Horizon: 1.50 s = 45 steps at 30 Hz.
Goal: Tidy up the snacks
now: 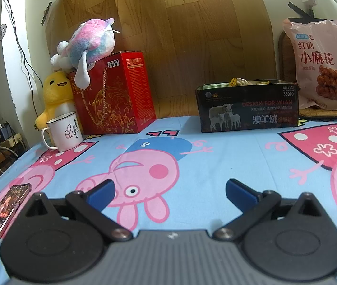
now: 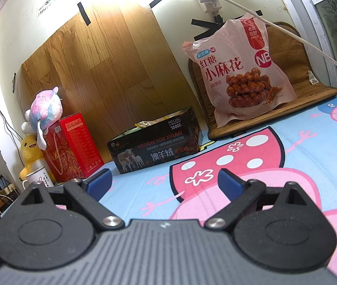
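Left gripper [image 1: 169, 190]: jaws spread wide, nothing held, low over cartoon sheet [image 1: 227, 156]. Right gripper [image 2: 163, 181]: likewise wide apart, empty. Snack bag [image 2: 239, 71] upright at upper right of frame, leaning on brown mat [image 2: 294, 54]. Black box [image 2: 154, 146] at centre, wrapped snacks inside. Red box [image 1: 118, 95] left of centre.

Snacks and toys line the back edge of a cloth-covered surface [image 1: 227, 156], against the wall.

From left: a duck toy [image 1: 55, 95] stands behind a mug [image 1: 65, 131], beside a gift box [image 1: 116, 95] with a plush toy [image 1: 90, 42] lying on top. Well to the right sits an open box [image 1: 247, 106] with packets inside; right of it, a snack bag [image 1: 322, 64] leans upright on a mat [image 2: 287, 90]. A phone [image 1: 2, 213] lies at the near left edge.
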### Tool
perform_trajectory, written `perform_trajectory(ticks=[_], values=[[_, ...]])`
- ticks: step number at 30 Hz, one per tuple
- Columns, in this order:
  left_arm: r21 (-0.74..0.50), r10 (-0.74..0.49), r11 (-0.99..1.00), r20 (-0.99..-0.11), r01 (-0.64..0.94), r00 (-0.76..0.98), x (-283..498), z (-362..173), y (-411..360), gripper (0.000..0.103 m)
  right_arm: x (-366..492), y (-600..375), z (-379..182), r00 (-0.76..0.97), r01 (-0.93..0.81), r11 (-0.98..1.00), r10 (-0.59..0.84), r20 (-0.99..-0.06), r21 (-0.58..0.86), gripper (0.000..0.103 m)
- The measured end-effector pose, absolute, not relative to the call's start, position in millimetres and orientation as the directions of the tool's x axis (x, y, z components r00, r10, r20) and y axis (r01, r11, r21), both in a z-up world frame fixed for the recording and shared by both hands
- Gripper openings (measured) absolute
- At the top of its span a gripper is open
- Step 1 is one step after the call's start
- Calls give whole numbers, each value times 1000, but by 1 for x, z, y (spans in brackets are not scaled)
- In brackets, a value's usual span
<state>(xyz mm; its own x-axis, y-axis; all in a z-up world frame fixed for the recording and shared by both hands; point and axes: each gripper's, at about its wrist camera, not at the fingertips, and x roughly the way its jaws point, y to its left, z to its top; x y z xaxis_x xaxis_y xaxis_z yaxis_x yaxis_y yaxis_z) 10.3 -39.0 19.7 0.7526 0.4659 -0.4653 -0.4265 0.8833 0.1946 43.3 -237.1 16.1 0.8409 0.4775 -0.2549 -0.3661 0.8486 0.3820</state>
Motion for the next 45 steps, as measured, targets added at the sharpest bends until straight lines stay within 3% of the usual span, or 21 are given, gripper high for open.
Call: perform_trajectory(ticks=[28,45], values=[[259,470,882,-480,-392,740,19,19,-42,103,43,-241,16,840,-360,832,486,-241,422,97],[292,460,888,-535,-355,709,27,22,-49,103,44,-247,14,835,-355,806,501,-227,473,98]])
